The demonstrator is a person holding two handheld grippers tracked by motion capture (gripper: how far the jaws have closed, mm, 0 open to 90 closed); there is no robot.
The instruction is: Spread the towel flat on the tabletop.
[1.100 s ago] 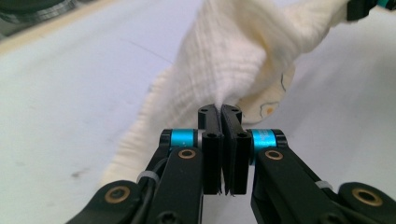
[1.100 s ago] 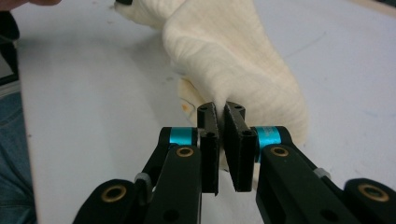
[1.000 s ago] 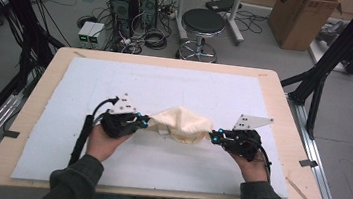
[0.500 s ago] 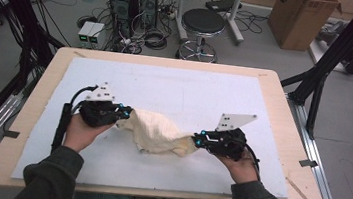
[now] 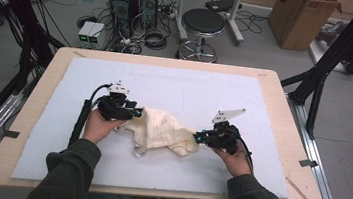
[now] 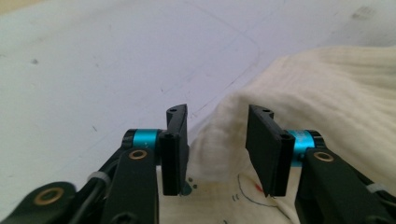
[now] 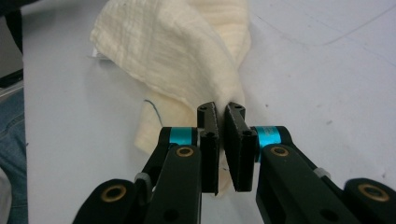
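Two hand-held grippers working a cream cloth [image 5: 163,133] that lies bunched on the white mat [image 5: 180,90] covering the wooden surface [image 5: 282,121], slightly toward the person's side of centre. The left gripper [image 5: 135,114] sits at the cloth's left end; its jaws have just been opening and now stand apart, with a raised fold of the cloth [image 6: 327,93] between them but neither pad pressing on it (the left gripper view shows clear gaps on both sides of the fabric). The right gripper [image 5: 196,138] is at the cloth's right end with its jaws together, clamped on a thin pinch of the cloth [image 7: 187,51], which spreads away from the tips in the right gripper view. The step in hand appears to be a re-grip at the left while the right keeps its corner. Risks, as judged from this state: with one end free, any pull from the right would drag the whole cloth across the mat instead of spreading it; the left jaws, if closed where they stand, may catch several layers of the fold at once and lock in the bunching; the right pinch looks shallow, so a sharp tug could slip the fabric out.
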